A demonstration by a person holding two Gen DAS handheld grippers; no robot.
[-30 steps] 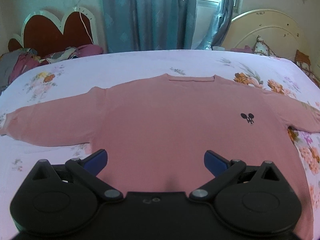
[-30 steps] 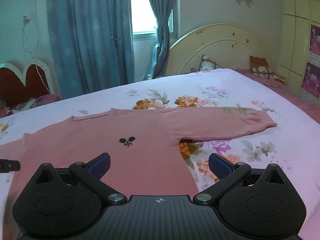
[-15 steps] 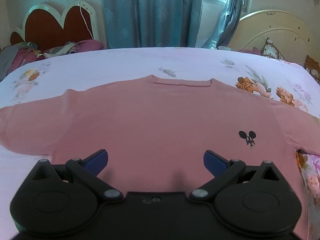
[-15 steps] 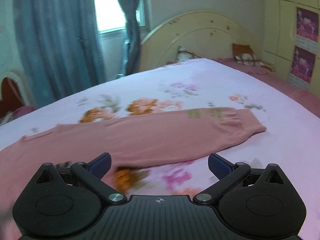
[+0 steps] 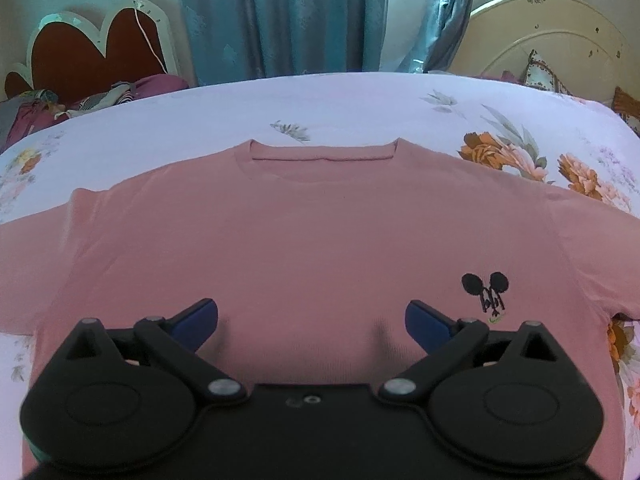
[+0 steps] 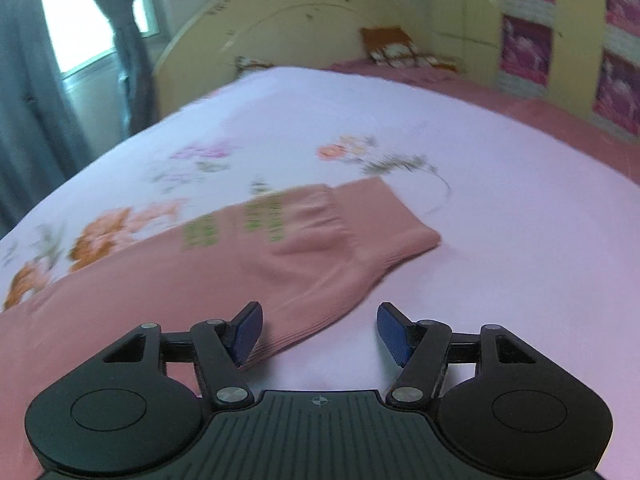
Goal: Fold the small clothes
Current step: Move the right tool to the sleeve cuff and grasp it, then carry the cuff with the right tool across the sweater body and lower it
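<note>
A pink long-sleeved sweater (image 5: 312,236) lies flat on the bed, collar away from me, with a small black mouse logo (image 5: 486,290) on its chest. My left gripper (image 5: 311,322) is open and empty, hovering low over the sweater's body. In the right wrist view the sweater's right sleeve (image 6: 280,256) lies stretched out, its ribbed cuff (image 6: 384,240) pointing right. My right gripper (image 6: 318,332) is open and empty, close above the sleeve's near edge by the cuff, its left finger over the fabric.
The bed carries a lilac floral sheet (image 5: 360,112). A cream headboard (image 6: 288,24) with cushions stands at the far end. A red heart-shaped headboard (image 5: 96,52) and a pile of clothes (image 5: 72,104) are at the left. Blue curtains (image 5: 280,16) hang behind.
My right gripper has swung right along the sleeve and down to the cuff, its jaws somewhat narrower. My left gripper has moved forward and right over the sweater's body.
</note>
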